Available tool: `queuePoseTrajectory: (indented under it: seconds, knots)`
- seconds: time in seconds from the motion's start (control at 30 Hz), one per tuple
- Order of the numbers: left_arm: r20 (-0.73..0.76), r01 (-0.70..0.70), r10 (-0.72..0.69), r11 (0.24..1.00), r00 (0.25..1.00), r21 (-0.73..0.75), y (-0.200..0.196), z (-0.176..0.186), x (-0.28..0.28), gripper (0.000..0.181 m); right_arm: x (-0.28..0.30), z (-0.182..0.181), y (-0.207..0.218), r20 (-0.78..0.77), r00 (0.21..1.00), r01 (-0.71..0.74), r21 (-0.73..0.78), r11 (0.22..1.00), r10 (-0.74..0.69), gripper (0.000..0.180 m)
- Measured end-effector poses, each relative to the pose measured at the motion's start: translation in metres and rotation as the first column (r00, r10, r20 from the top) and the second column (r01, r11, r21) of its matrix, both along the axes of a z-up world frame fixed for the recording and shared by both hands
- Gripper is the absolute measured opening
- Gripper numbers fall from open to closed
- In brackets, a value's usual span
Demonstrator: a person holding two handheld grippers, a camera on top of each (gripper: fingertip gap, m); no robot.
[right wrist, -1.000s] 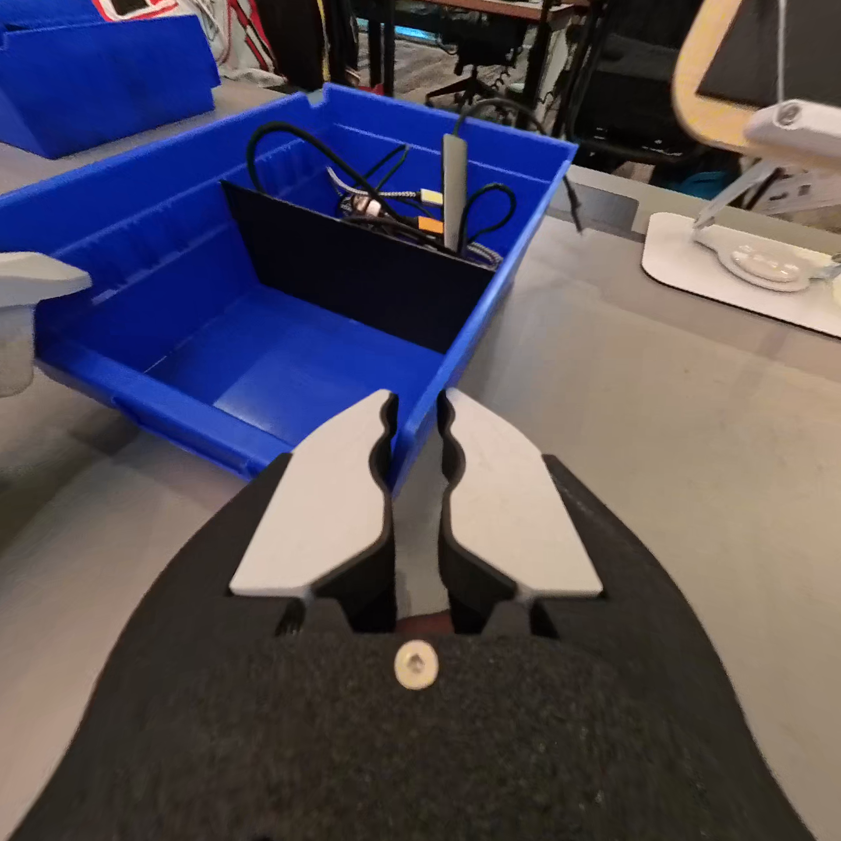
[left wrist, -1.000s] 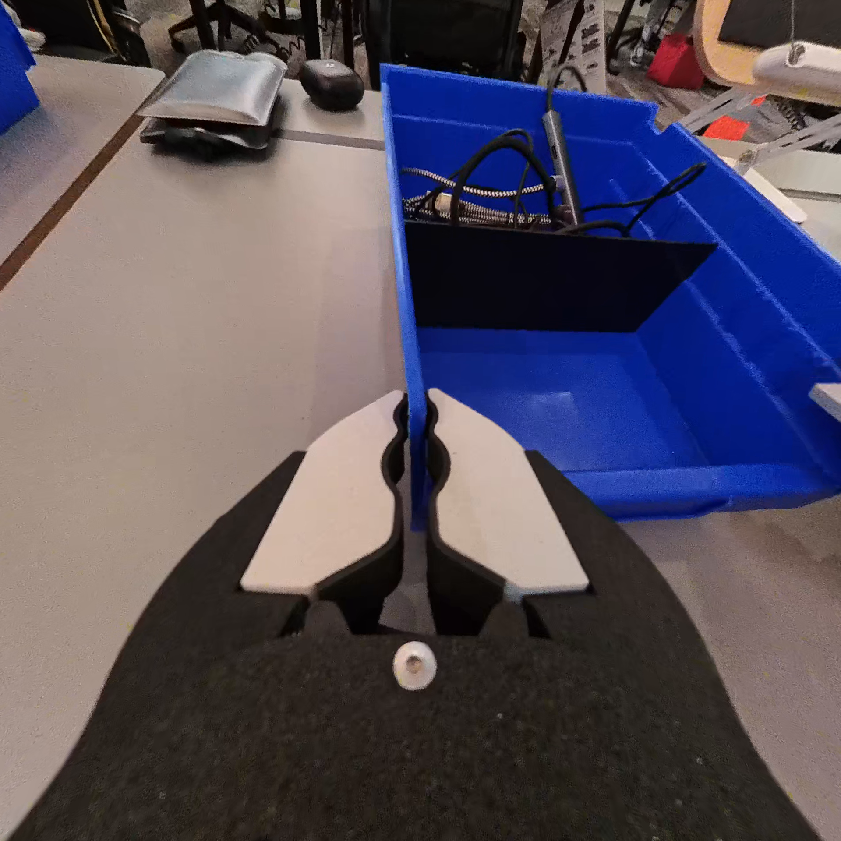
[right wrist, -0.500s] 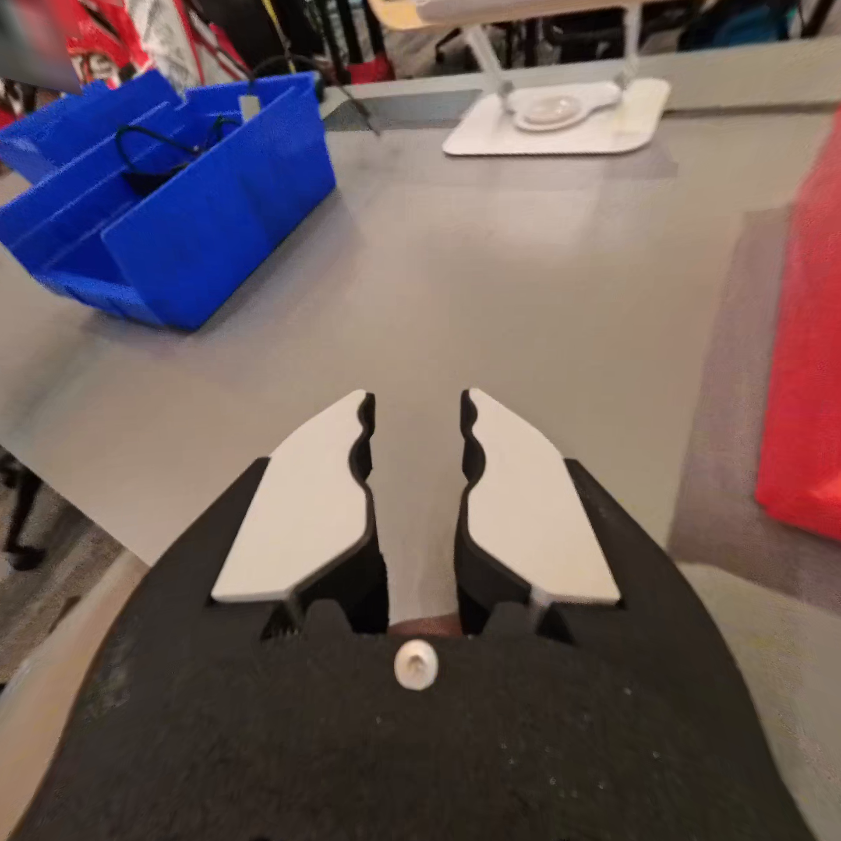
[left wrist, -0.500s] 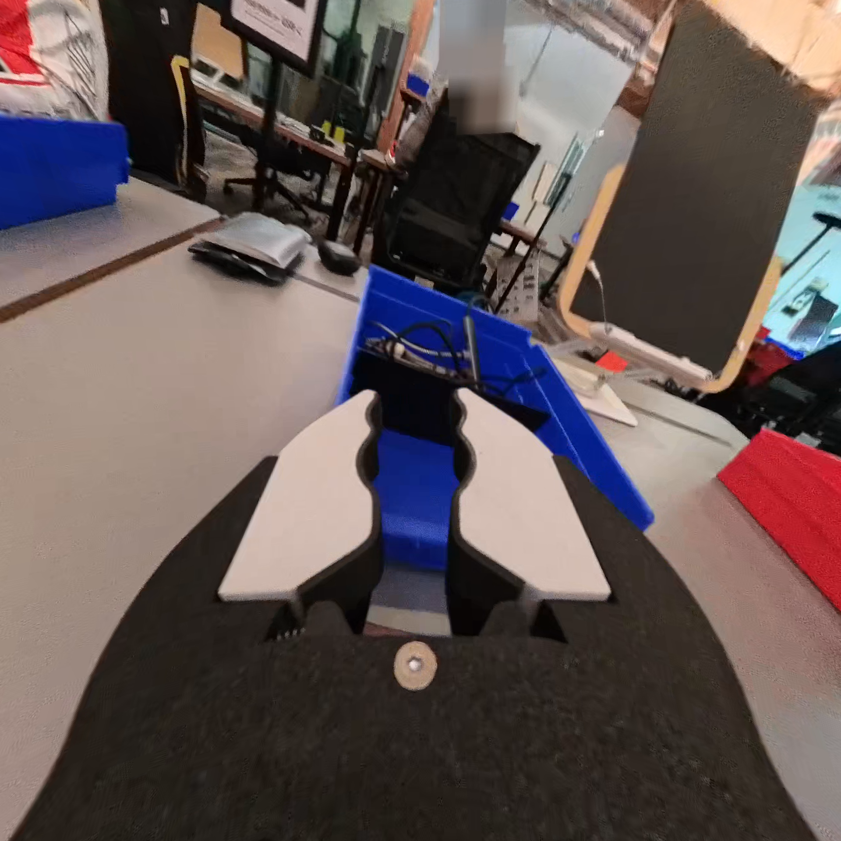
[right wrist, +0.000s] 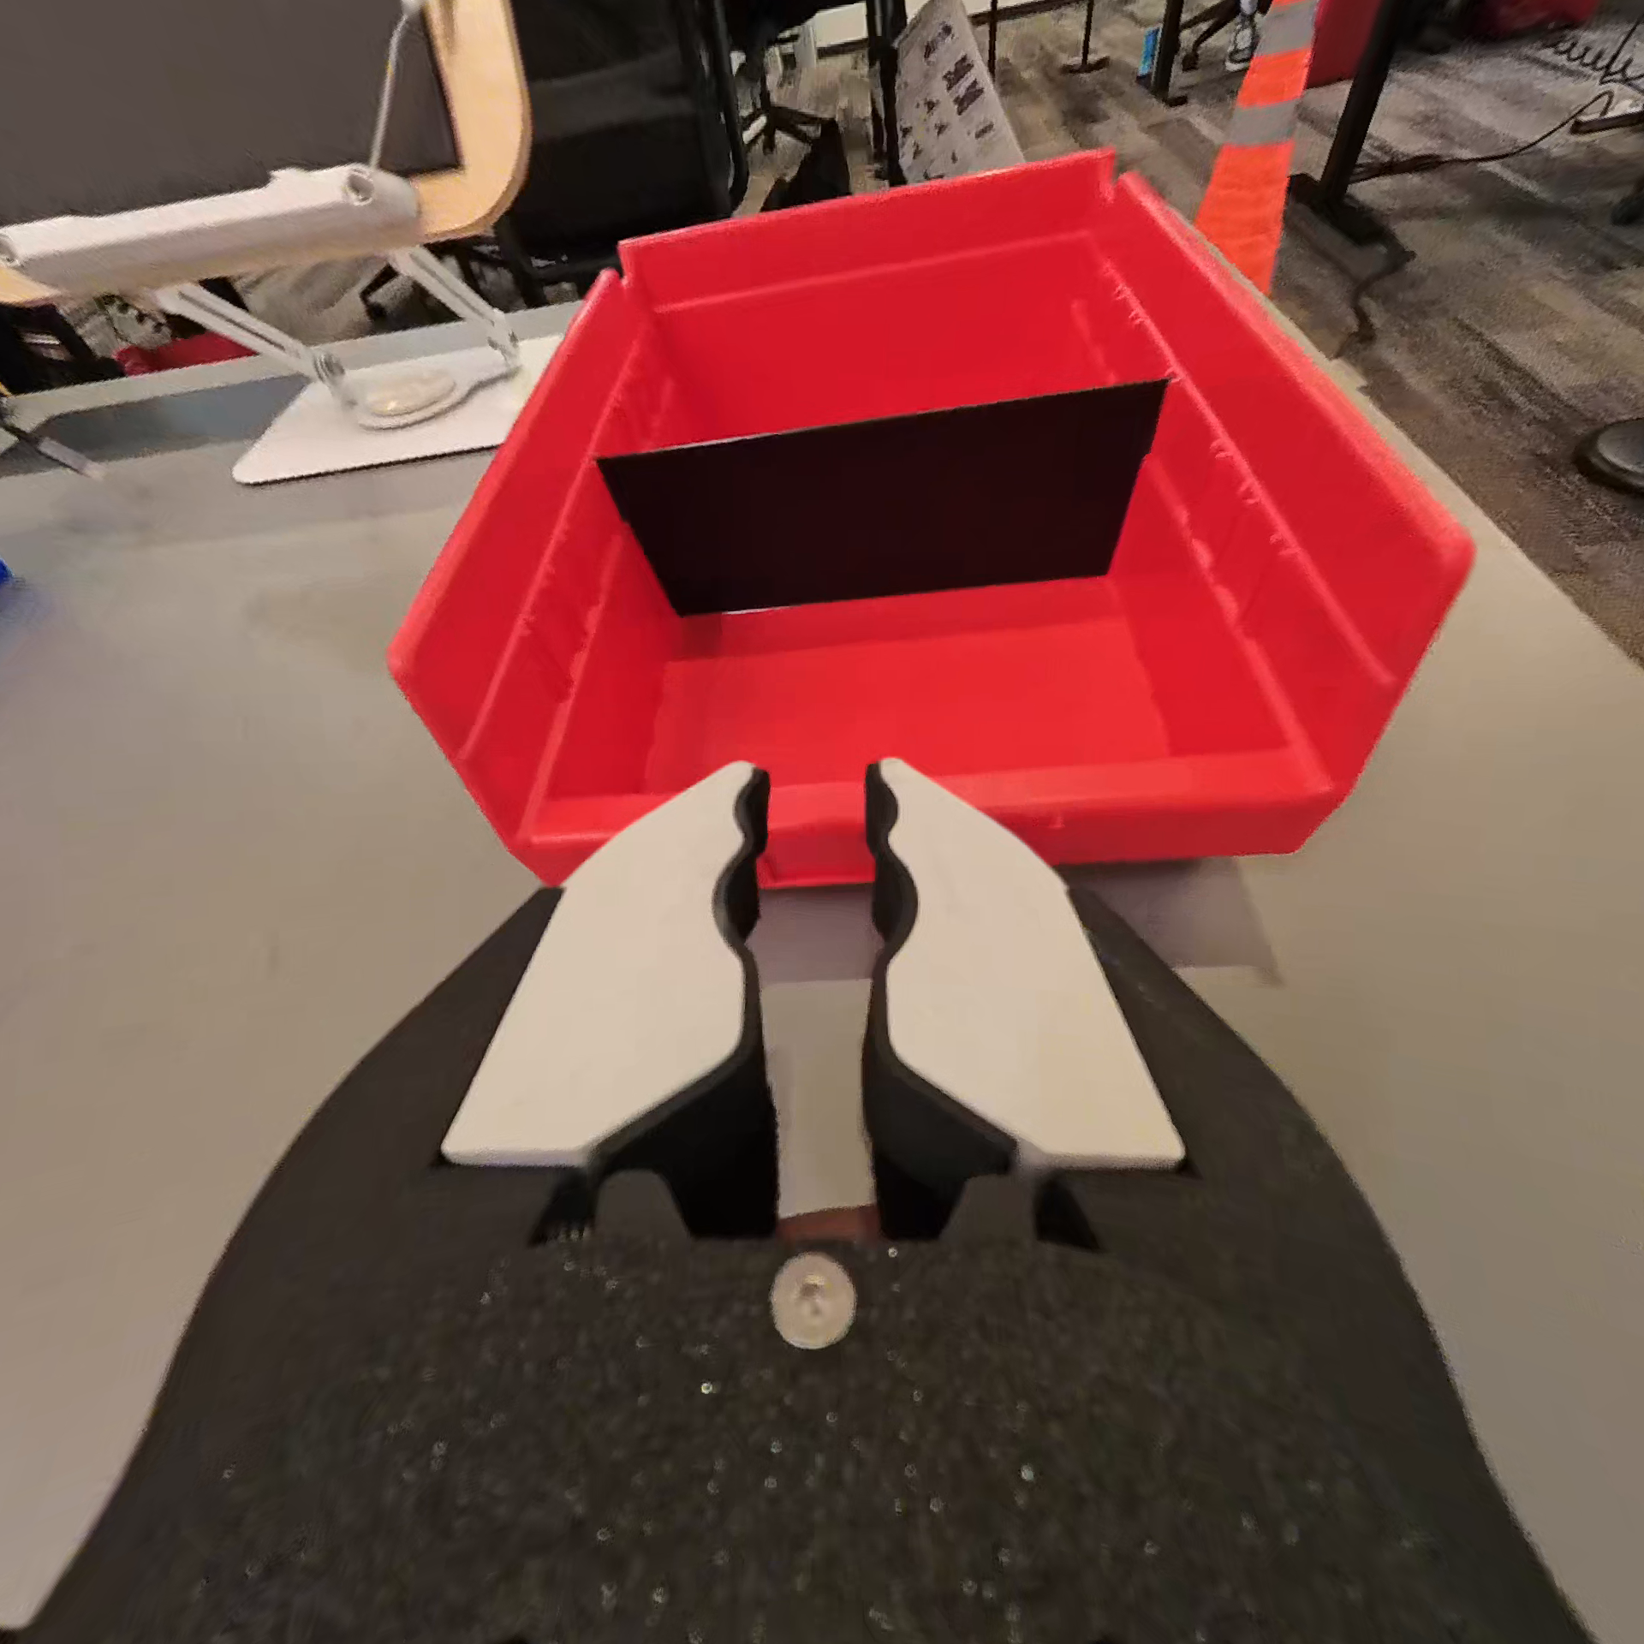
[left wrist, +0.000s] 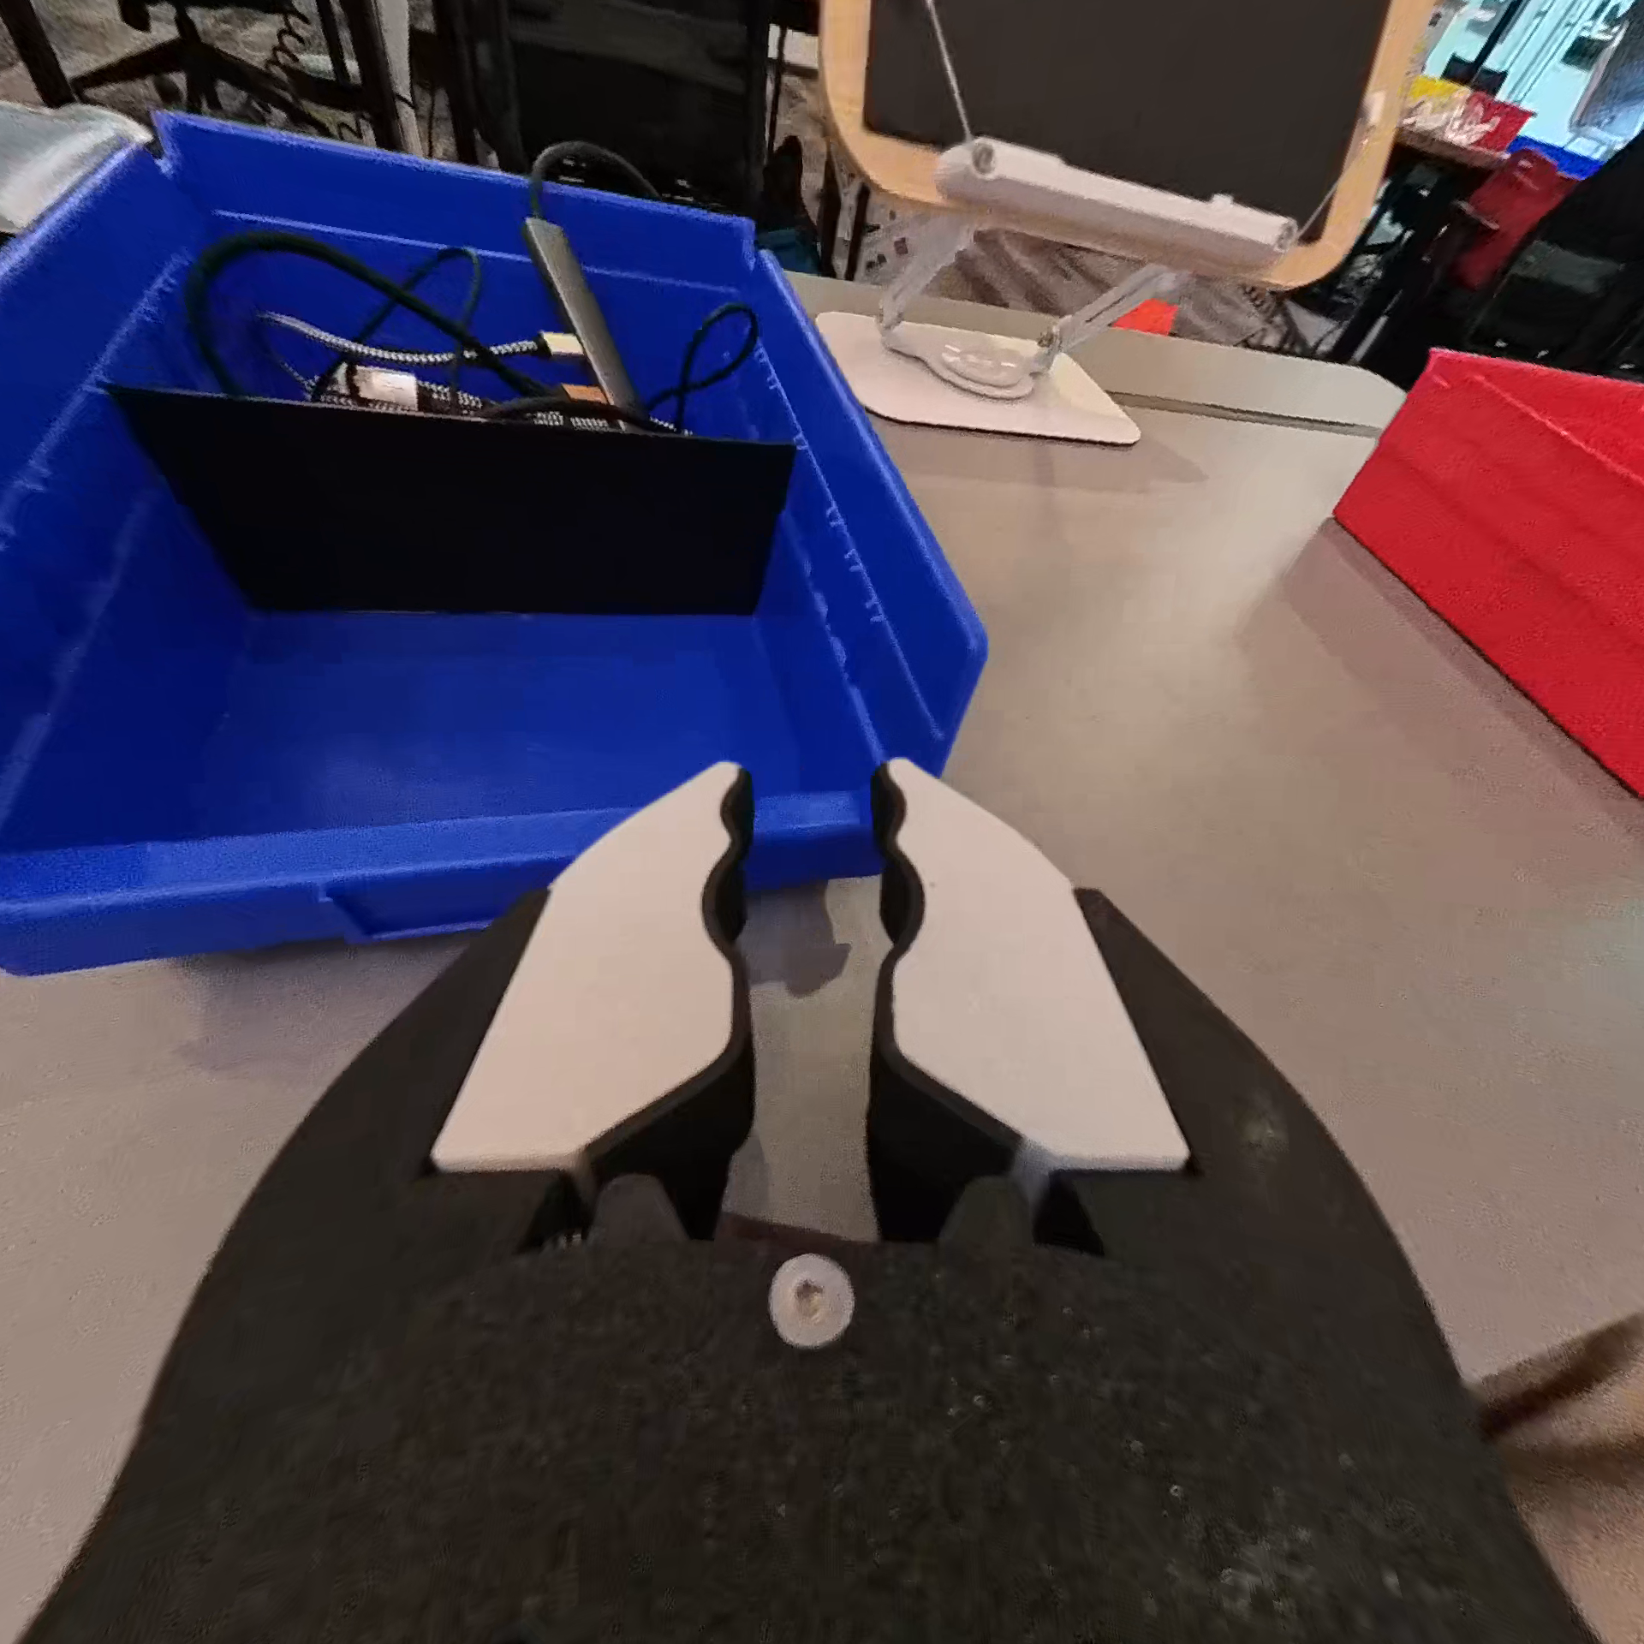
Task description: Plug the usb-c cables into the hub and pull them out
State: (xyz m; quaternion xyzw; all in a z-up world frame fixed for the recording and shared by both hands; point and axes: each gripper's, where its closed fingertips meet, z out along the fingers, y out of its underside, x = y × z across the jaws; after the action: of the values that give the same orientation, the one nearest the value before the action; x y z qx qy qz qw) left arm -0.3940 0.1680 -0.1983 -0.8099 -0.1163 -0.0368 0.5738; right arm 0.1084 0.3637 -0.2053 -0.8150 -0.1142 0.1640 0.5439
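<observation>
Sitting on the grey table [left wrist: 1201,712] you've got a blue bin [left wrist: 890,569] ahead of your left gripper [left wrist: 809,792] and a red bin [right wrist: 498,623] ahead of your right gripper [right wrist: 814,787], each split by a black divider [left wrist: 463,507], with a white stand [left wrist: 979,382] further back. Behind the blue bin's divider is where the task stuff sits: the slim grey hub [left wrist: 578,311] leaning upright in a tangle of usb-c cables [left wrist: 391,356] (black and braided ones). Both grippers hover just short of their bins, fingers parted with nothing between them.
</observation>
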Motion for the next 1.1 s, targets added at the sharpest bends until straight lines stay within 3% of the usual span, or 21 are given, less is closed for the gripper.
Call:
queuePoseTrajectory:
  seconds: [0.27,0.43,0.93,1.1]
  knots:
    - [-0.105,0.039,-0.052,0.991,0.993,-0.128,-0.013,-0.022,0.0,0.026,-0.025,-0.007,0.001,0.008,0.998,-0.055,-0.025,0.998,0.056,0.017]
    - [-0.128,0.03,-0.044,0.994,0.991,-0.105,-0.018,-0.018,-0.001,0.026,-0.017,-0.004,0.011,0.115,0.993,-0.021,0.029,0.999,0.017,0.015]
    - [-0.004,0.056,-0.057,0.991,0.998,-0.122,-0.014,-0.026,-0.002,0.027,-0.012,-0.008,0.009,0.091,0.996,-0.022,0.016,1.0,0.021,0.015]
    - [0.083,0.151,-0.142,0.983,0.986,-0.107,-0.007,-0.017,0.008,0.031,-0.027,-0.004,0.004,0.057,0.995,-0.079,0.042,0.996,0.076,0.015]
